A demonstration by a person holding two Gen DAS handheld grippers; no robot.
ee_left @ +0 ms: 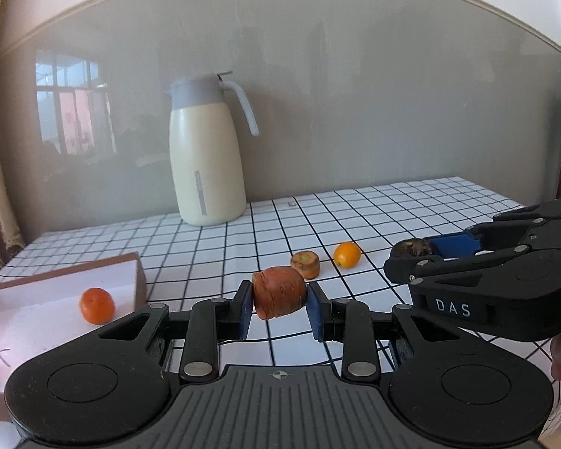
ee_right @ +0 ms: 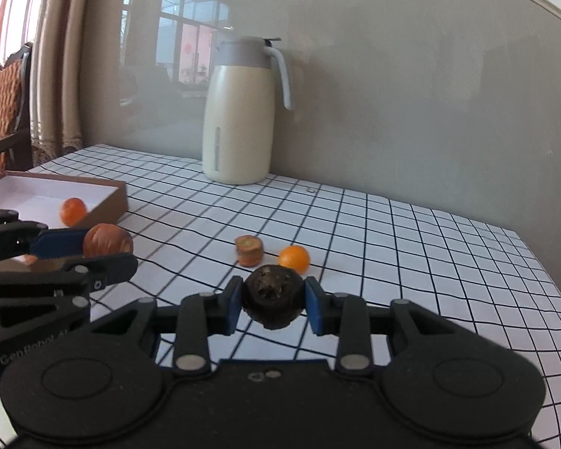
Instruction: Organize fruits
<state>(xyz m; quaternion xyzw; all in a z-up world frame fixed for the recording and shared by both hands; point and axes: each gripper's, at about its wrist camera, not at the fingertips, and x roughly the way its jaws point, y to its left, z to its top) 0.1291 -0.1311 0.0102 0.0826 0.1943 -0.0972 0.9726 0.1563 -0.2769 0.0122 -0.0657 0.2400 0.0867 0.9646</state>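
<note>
While clamped crosswise, carrot chunk [ee_left: 279,292] faces left gripper [ee_left: 279,308].

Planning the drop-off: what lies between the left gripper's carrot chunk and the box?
Only bare checked tablecloth shows between the carrot chunk and the box, per the left wrist view.

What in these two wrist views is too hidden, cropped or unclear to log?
- Box contents, left wrist view: near end cut by the left gripper body and frame edge.
- Dark round item in the right gripper: kind unidentifiable.
- Mark on cloth, right wrist view: too small.
</note>
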